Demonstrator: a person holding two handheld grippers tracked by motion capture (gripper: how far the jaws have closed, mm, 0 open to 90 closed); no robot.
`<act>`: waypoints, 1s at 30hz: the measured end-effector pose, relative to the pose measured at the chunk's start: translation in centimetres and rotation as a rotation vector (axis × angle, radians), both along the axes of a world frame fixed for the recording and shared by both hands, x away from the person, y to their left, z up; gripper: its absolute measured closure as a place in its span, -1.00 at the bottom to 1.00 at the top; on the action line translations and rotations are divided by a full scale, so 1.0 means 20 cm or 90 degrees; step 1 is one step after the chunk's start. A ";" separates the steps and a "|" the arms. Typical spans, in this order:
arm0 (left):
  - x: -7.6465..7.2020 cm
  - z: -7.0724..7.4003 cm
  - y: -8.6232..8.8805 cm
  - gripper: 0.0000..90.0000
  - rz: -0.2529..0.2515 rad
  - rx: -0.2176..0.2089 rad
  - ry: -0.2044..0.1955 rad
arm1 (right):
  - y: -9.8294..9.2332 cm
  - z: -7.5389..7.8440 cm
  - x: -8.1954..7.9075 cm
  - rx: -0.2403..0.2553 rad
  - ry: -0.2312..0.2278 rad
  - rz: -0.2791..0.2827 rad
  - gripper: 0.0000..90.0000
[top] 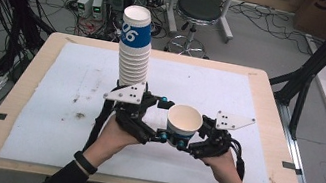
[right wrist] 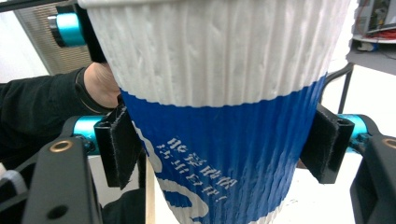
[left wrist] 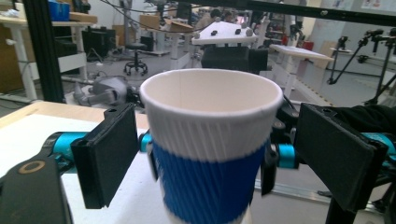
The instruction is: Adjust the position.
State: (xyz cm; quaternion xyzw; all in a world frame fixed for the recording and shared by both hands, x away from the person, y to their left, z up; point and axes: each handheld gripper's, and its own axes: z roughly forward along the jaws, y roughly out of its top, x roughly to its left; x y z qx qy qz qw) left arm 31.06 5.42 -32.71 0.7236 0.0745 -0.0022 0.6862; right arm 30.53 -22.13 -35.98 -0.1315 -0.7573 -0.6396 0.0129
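Single paper cup (top: 184, 124), white ribbed top with a blue band, upright between the two grippers near the front middle of the table (top: 271, 98). It sits just right of the tall stack of cups (top: 135, 48).

Right gripper (top: 193, 138): in the right gripper view the fingers (right wrist: 122, 144) pinch the blue band from both sides, pads pressed on the ribbing. This hand carries the cup.

Left gripper (top: 162, 120): in the left gripper view its fingers (left wrist: 106, 156) stand spread, with a clear gap to the cup wall on each side. Not touching.

Step in hand, as I judge it: handover of one cup to the right gripper.
- Back the left gripper straight out, fingers kept wide, so no pad catches the rim.
- Keep the right grip light. The paper wall dents easily, and a squeezed cup goes oval.
- Hold the cup level, grip on the band, not the rim.
- Left forearm passes near the stack. A knock there would likely topple it.

Surface: white mat (top: 69, 120) over a light wooden top, a few dark smudges at left.

Room: black frame posts at both sides, black stool (top: 197, 14) behind the table, boxes of electronics and loose cables on the grey floor.
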 end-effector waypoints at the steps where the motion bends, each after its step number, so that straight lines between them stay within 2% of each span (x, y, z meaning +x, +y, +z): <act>1: 0.00 0.00 0.01 -0.69 0.001 -0.002 0.000 | -0.01 0.00 0.00 0.001 0.000 -0.001 -0.44; 4: -0.01 0.00 0.04 -0.69 0.008 0.005 -0.007 | -0.02 0.01 0.01 0.006 -0.002 -0.007 -0.44; 10: -0.01 -0.03 0.04 -0.69 0.011 0.013 -0.006 | -0.04 0.03 0.02 0.017 -0.001 -0.012 -0.44; 15: 0.00 -0.07 0.01 -0.69 0.012 0.028 -0.004 | -0.05 0.04 0.02 0.028 0.001 -0.016 -0.44; 30: 0.00 -0.19 -0.09 -0.70 0.001 0.060 0.024 | -0.05 0.05 0.00 0.044 0.001 -0.013 -0.44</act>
